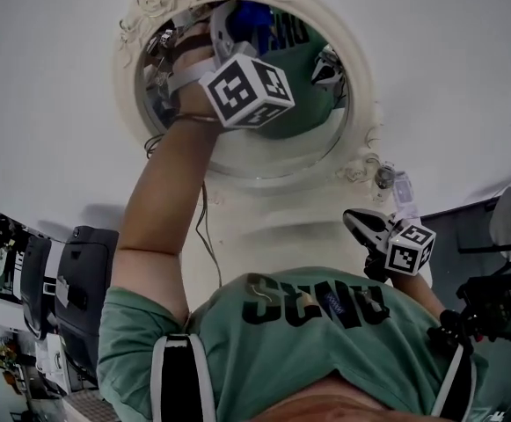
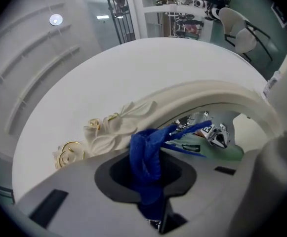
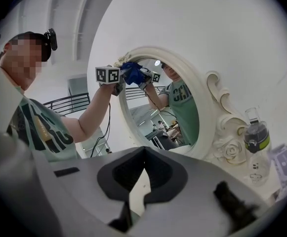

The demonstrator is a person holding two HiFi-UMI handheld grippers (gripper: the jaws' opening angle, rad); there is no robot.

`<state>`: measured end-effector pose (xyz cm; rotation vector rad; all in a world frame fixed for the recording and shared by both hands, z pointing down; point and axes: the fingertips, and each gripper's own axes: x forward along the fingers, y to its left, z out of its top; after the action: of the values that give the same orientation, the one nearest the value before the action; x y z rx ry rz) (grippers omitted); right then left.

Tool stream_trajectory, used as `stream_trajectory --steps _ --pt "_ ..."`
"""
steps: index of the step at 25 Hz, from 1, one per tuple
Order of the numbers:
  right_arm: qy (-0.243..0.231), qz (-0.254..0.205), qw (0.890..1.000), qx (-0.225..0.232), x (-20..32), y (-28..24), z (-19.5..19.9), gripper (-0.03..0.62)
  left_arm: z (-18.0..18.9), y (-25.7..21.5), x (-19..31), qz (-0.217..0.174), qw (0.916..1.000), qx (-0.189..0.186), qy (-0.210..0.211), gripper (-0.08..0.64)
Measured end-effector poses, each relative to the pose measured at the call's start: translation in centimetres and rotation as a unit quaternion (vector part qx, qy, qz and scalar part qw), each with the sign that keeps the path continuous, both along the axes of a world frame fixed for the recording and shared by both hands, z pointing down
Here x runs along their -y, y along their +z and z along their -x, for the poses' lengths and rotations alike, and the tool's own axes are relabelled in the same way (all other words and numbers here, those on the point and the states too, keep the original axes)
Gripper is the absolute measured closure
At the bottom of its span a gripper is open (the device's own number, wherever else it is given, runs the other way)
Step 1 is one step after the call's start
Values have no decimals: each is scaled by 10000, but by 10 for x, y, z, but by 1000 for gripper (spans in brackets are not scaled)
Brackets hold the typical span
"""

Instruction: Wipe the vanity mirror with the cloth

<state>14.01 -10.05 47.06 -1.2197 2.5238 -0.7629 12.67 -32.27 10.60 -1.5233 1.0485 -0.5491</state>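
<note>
An oval vanity mirror (image 1: 308,117) in an ornate cream frame (image 1: 354,69) stands on a white surface. My left gripper (image 1: 234,23) is raised to the top of the glass, shut on a blue cloth (image 1: 253,14). In the left gripper view the cloth (image 2: 145,157) bunches between the jaws, touching the frame's upper rim (image 2: 217,95) beside gold rose ornaments (image 2: 108,130). My right gripper (image 1: 354,221) hangs low at the mirror's lower right, jaws together with nothing in them. The right gripper view shows the mirror (image 3: 168,107), the cloth (image 3: 131,68) and the left gripper (image 3: 126,78).
A small clear bottle with a green band (image 3: 256,147) stands by the frame's lower right corner (image 1: 402,185). A black cable (image 1: 204,227) runs down below the mirror. Black equipment (image 1: 79,271) sits at the left, a chair (image 1: 508,218) at the right.
</note>
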Motion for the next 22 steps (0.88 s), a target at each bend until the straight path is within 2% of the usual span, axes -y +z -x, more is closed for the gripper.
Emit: stream_trajectory --steps 5,8,10,13,15,17,19,22 --pt "8 20 10000 -27 -3 0 1 584 -37 22 -13 26 9995 -217 211 474" --pt "59 88 9999 -48 -6 4 -3 584 -69 55 -22 -24 9993 -122 343 476" --pt "140 166 9998 -17 -10 9 -8 584 -90 88 -30 -46 9989 124 448 476" --pt "264 279 9992 65 -15 17 -17 584 -122 169 -42 64 9936 886 700 477" --pt "304 343 9989 72 -19 22 -20 584 -131 244 -48 199 9826 1679 772 476" --pt "324 378 9987 111 -23 26 -22 584 -120 322 -46 32 9613 2687 601 477" --pt "323 403 9986 126 -25 29 -23 584 -91 396 -39 -37 9361 3488 441 477" --pt "328 446 9983 151 -29 32 -28 584 -27 484 -21 273 9054 4230 247 482"
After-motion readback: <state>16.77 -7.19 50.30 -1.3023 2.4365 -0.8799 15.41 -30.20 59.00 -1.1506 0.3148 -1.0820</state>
